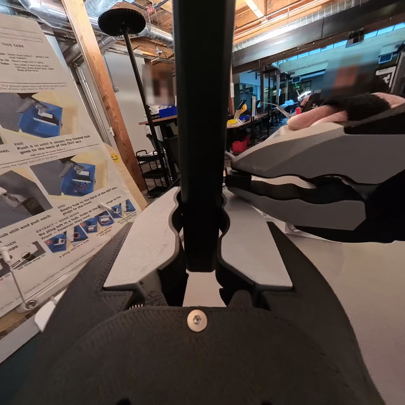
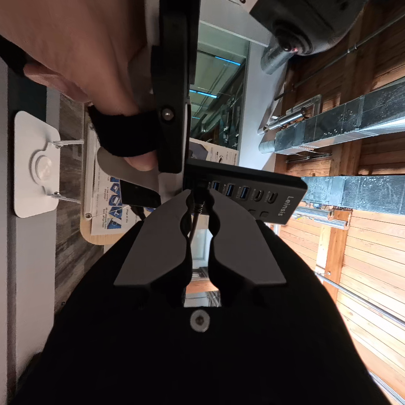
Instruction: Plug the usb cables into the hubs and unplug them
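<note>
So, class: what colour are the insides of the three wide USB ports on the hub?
Blue, on the black hub; clearest in the right wrist view.

A wooden post (image 1: 98, 87) rises beside silver ducts (image 1: 153, 32) under a plank ceiling (image 2: 361, 274). Long desks (image 1: 252, 121) run back toward bright windows (image 1: 328, 47). A black wire cart (image 1: 153, 168) stands on the wood floor.

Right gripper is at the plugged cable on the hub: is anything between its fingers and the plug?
Nothing visible. The right gripper has its fingers on either side of the cable plug, seated in the hub. The left gripper clamps the hub, clear of that port.
</note>
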Demonstrator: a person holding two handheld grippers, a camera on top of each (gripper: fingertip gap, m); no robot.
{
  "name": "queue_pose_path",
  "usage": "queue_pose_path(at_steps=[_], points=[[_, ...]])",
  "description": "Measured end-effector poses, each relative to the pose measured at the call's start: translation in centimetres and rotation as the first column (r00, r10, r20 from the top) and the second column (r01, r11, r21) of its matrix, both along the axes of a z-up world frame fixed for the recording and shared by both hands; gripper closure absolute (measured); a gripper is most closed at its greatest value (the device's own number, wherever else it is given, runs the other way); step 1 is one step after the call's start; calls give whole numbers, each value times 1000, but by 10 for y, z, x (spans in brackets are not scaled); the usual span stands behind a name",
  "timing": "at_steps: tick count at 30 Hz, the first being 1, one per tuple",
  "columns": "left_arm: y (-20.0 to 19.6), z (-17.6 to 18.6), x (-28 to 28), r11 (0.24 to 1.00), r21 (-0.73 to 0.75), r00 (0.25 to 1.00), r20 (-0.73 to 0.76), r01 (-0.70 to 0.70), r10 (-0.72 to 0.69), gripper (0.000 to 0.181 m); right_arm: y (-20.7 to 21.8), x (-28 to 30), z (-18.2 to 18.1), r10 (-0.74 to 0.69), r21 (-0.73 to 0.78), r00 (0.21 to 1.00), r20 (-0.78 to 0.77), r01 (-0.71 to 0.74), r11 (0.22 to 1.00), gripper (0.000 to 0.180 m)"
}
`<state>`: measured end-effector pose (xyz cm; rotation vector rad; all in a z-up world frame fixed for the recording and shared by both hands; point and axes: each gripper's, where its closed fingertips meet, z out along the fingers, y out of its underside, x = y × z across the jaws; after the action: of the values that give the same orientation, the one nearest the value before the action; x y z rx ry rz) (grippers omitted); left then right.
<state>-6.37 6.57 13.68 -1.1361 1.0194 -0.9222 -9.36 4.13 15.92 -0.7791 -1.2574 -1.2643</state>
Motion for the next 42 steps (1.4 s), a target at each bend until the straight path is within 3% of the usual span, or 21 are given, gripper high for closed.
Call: queue_pose_path(at_steps=[12,19,25,31,33,35,38,42], points=[[-2,-12,10,999,-10,998,-59,31,-32,152,0,10,-11,-33,-49,997,70,36,998,168],[-3,-8,10,999,-3,999,-17,37,-37,152,-2,9,-10,-34,-131,998,60,41,991,169],[-3,7,0,1000,-4,992,120,29,-29,152,-4,-2,1,-49,-106,994,96,59,993,171],[-5,10,-5,991,-41,981,150,130,-123,152,-4,-10,4,-61,-76,988,144,72,994,171],[15,12,-18,989,-120,975,217,82,-54,152,-13,-17,1,3,-90,987,161,12,996,171],[40,19,-50,944,-269,933,348,188,-87,152,-30,-25,-2,41,-75,985,170,-29,997,171],[47,31,-82,985,-169,953,302,33,20,153,-27,-7,-1,-31,-106,995,98,42,994,171],[18,44,-73,994,-97,963,267,57,-29,152,-22,17,5,-84,-227,992,-99,60,972,171]])
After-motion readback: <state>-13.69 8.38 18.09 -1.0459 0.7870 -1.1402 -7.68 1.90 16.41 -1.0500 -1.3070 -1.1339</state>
